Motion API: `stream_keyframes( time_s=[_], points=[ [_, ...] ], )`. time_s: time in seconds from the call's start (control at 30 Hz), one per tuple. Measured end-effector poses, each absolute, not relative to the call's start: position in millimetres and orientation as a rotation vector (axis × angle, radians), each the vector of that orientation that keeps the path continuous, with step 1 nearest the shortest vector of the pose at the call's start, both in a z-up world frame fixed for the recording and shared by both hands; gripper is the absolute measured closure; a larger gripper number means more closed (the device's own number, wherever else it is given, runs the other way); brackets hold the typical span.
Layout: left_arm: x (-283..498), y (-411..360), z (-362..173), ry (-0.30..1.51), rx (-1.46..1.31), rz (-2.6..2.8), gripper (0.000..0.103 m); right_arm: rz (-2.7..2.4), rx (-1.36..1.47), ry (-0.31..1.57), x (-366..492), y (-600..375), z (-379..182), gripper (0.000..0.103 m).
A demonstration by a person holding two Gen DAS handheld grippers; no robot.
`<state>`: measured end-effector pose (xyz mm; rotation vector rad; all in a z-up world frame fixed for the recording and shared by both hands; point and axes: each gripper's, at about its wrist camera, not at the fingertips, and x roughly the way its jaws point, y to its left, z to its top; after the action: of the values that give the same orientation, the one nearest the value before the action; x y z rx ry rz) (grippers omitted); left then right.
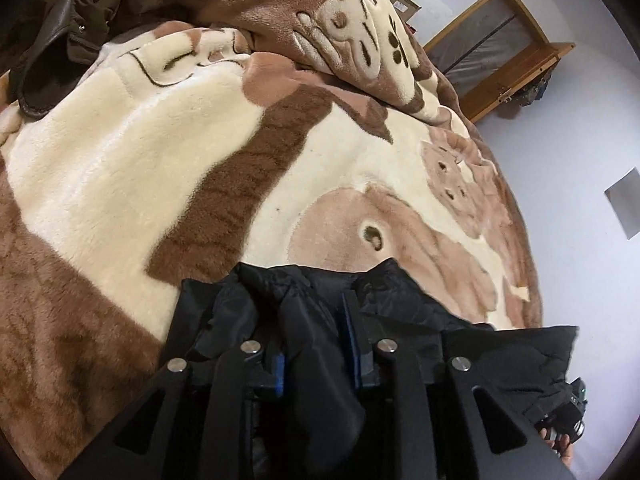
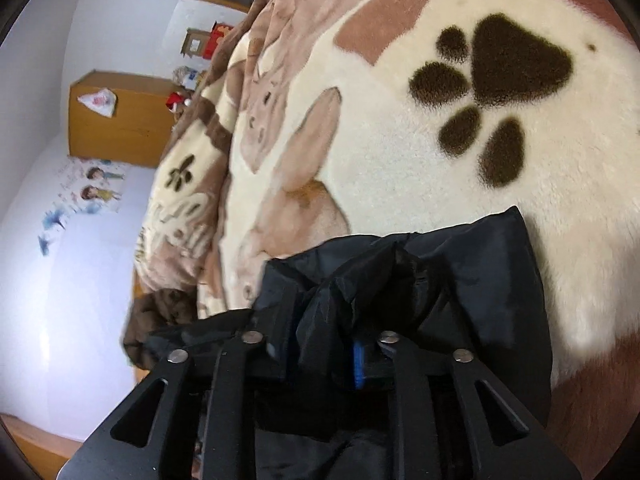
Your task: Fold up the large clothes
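Fingers of both the left gripper (image 1: 320, 320) and right gripper (image 2: 324, 316) clamp bunched black garment (image 1: 400, 300) (image 2: 480, 280), angled down over the blanket (image 1: 120, 180) (image 2: 400, 160).

open blanket (image 1: 120, 168) ahead, brown jacket (image 1: 60, 40) far-left

Both cameras are riding just behind their tools, looking forward along the fingers and down, close above the blanket (image 1: 120, 184) on the bed. Both views are sharing the black garment (image 1: 312, 320) bunched right before each lens and the blanket beyond.
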<state>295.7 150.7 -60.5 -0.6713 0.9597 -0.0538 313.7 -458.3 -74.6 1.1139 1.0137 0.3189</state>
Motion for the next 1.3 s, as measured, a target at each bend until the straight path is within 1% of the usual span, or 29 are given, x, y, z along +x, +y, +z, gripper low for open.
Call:
stream_keyframes(
  time_s=[0.03, 0.07, 0.1, 0.17, 0.27, 0.37, 0.47, 0.53, 0.6, 0.7, 0.8, 0.87, 0.97, 1.1, 1.2, 1.3],
  points=[
    [294, 153, -54, 0.949, -0.694, -0.068, 0.069, 0.342, 1.148, 0.979, 310, -461, -66, 0.059],
    [293, 155, -49, 0.933, -0.712, -0.083, 0.058, 0.361, 1.17, 0.944, 307, -462, -56, 0.047],
    [292, 156, -44, 0.915, -0.724, -0.097, 0.047, 0.37, 1.177, 0.919, 303, -463, -47, 0.042],
    [289, 155, -29, 0.885, -0.724, -0.105, 0.04, 0.354, 1.139, 0.864, 291, -464, -25, 0.042],
    [282, 155, -9, 0.839, -0.728, -0.112, 0.035, 0.294, 0.949, 0.766, 275, -453, 11, 0.041],
    [272, 154, 11, 0.779, -0.704, -0.094, 0.032, 0.234, 0.775, 0.707, 262, -437, 33, 0.041],
    [264, 150, 29, 0.712, -0.627, -0.052, 0.032, 0.277, 0.555, 0.761, 261, -396, 35, 0.041],
    [261, 147, 37, 0.697, -0.591, -0.043, 0.032, 0.299, 0.407, 0.802, 261, -368, 27, 0.041],
    [257, 134, 40, 0.705, -0.55, -0.078, 0.031, 0.321, 0.32, 0.84, 259, -349, 15, 0.041],
    [253, 90, 32, 0.765, -0.424, -0.188, 0.031, 0.328, 0.239, 0.863, 259, -329, -1, 0.042],
    [259, 32, 10, 0.83, -0.222, -0.276, 0.031, 0.289, 0.159, 0.867, 271, -320, -9, 0.042],
    [272, 10, -5, 0.845, -0.137, -0.282, 0.031, 0.228, 0.098, 0.895, 288, -320, -22, 0.042],
    [305, 10, -39, 0.909, -0.139, -0.193, 0.031, 0.183, 0.075, 0.956, 312, -330, -49, 0.042],
    [320, 12, -68, 0.874, -0.147, -0.162, 0.031, 0.132, 0.148, 0.969, 324, -344, -74, 0.042],
    [319, 6, -73, 0.867, -0.124, -0.145, 0.031, 0.106, 0.149, 0.97, 324, -345, -83, 0.042],
    [318, 10, -68, 0.899, -0.133, -0.152, 0.032, 0.112, 0.16, 0.995, 322, -347, -77, 0.042]
  ],
)
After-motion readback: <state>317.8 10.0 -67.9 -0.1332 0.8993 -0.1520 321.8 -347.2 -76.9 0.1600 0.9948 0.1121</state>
